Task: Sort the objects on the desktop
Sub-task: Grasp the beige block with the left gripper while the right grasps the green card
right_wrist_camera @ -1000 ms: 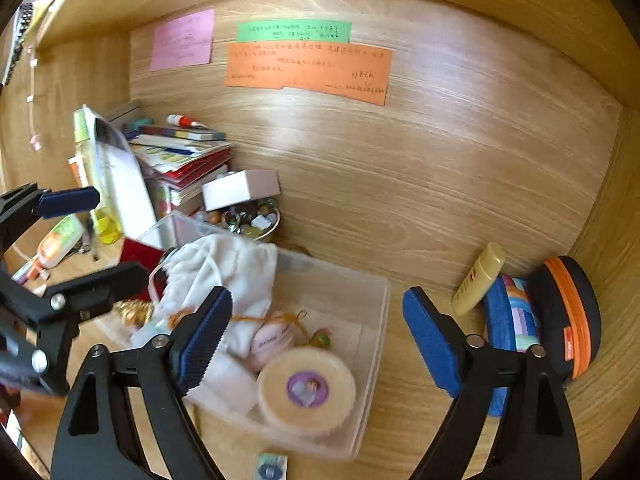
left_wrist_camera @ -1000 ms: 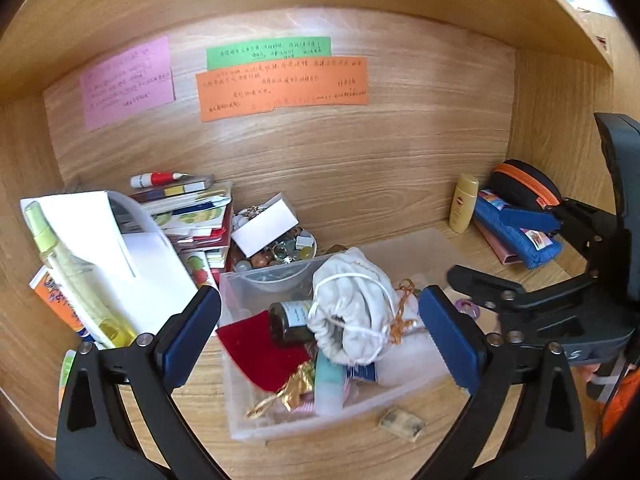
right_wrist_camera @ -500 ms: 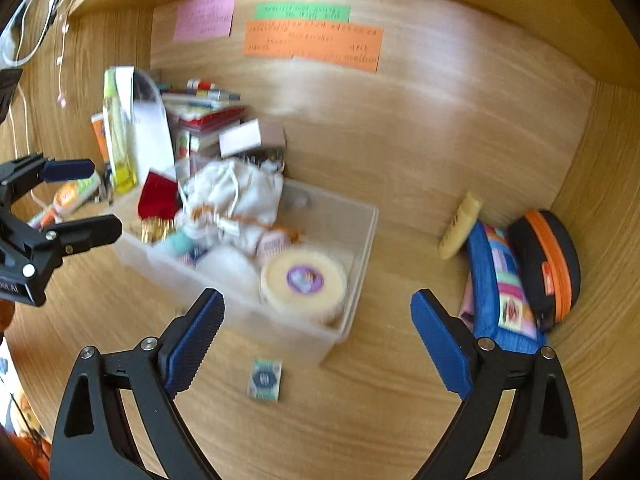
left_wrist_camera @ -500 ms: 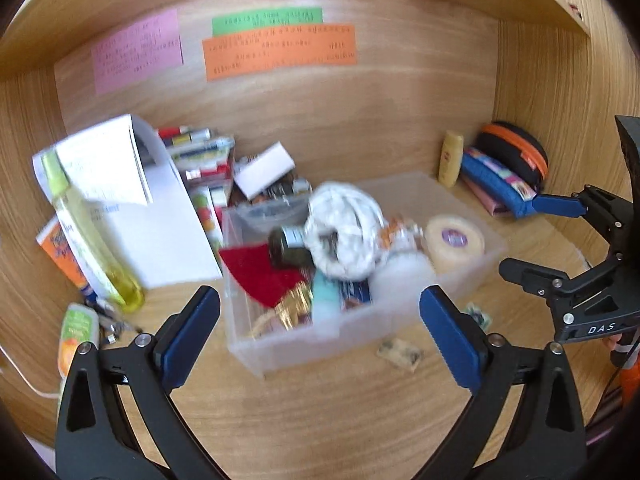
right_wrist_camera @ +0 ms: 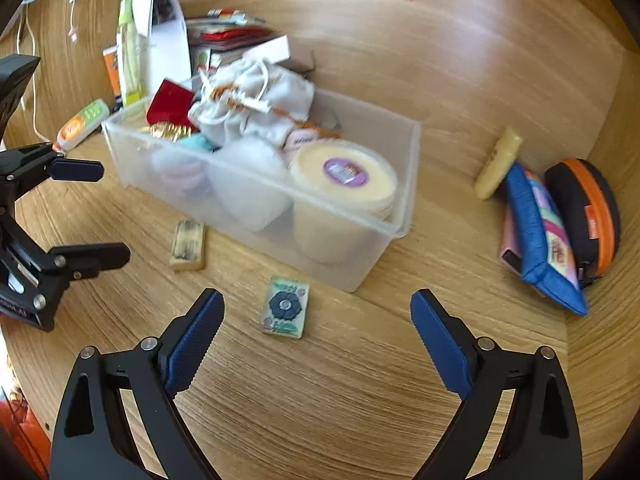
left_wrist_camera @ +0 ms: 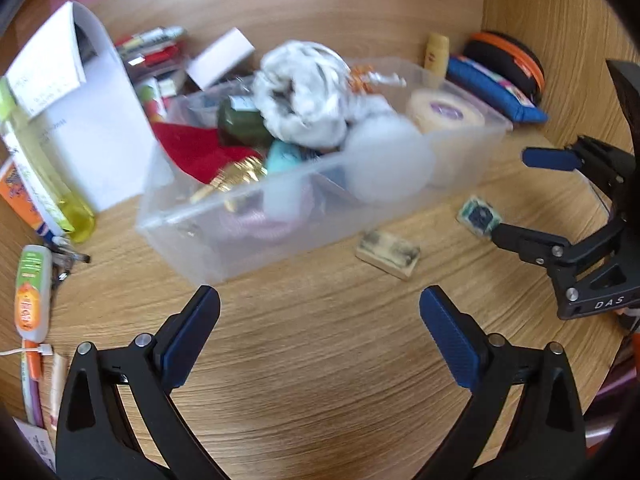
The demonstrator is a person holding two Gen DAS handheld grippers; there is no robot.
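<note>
**Both grippers lower, nothing held**

Now both grippers sit lower over the desk than a second ago, and the clear bin appears farther up in both views. Left gripper: spread, nothing between the pads. Right gripper: spread, likewise unloaded. In front of the bin lie a worn eraser and a patterned eraser; the latter lies just ahead of the right gripper's fingertips.
</note>
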